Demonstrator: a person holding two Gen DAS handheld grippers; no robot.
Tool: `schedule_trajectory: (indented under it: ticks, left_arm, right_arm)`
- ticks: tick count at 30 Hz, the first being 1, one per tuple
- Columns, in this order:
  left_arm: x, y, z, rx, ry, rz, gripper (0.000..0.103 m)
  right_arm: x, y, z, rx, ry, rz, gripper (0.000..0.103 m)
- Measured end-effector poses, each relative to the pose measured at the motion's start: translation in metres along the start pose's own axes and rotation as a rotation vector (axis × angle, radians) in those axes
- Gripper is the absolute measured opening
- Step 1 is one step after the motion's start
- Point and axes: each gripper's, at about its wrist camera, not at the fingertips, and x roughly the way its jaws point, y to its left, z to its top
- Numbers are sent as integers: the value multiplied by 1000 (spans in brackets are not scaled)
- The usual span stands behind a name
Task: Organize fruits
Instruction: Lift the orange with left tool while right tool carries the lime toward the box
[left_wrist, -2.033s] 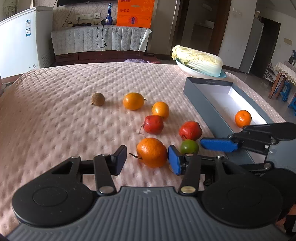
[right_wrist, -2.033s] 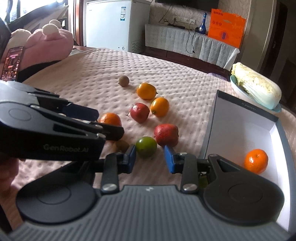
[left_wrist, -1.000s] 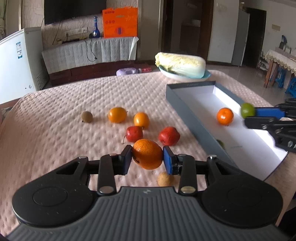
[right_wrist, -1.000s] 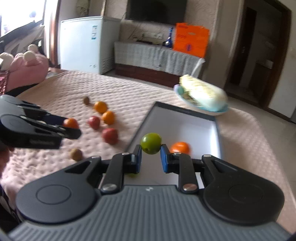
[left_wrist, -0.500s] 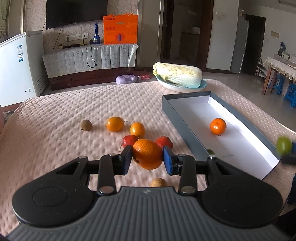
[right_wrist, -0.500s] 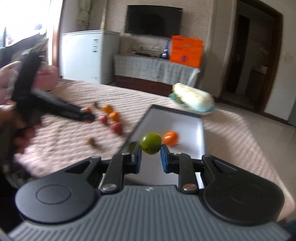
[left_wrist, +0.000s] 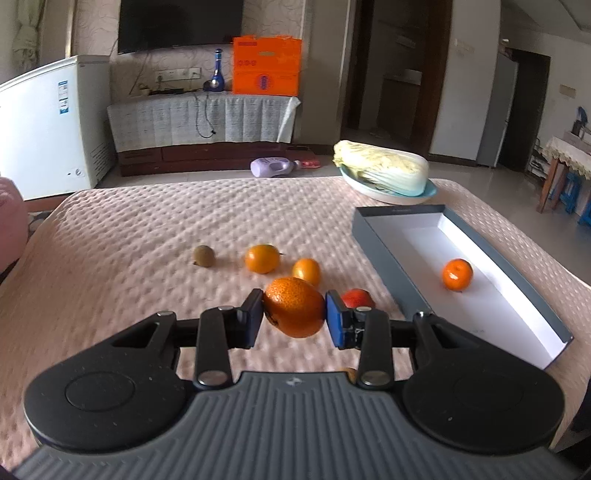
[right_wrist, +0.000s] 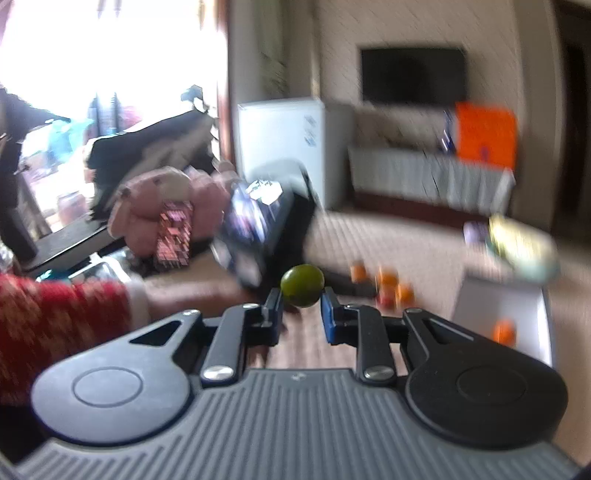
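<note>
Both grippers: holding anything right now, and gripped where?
Left gripper clamps the large orange across its two sides, pads on its widest part. Right gripper pinches the green fruit at its lower sides.

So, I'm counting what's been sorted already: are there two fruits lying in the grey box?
No, the left wrist view shows only one small orange lying inside the grey box.

Bedspread (left_wrist: 129, 240) left of brown fruit (left_wrist: 203, 255) bare. Loose fruit cluster (left_wrist: 284, 264) crowds middle. Box (left_wrist: 384, 254) interior mostly free; one orange (left_wrist: 457, 274) inside. Cabbage plate (left_wrist: 388, 192) behind box.
</note>
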Motion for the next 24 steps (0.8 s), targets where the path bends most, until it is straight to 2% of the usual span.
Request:
schedule_trajectory:
  ticks: [6,9,13,24]
  left_arm:
    - [-2,6,1,-9,-6,10,42]
    - [-1,7,1,-9,0,15,42]
    - [0,6,-1,-2,4,18,42]
    - [10,-10,-1,8,5,7,42]
  right_arm:
    - [-8,19,52,-77,-139,104,25]
    - [-9,16,60,-73,-181,106,25]
    - [-2,-12,48,-35,-155,37,25]
    - [9,-104,-16,11,-107,-254,25]
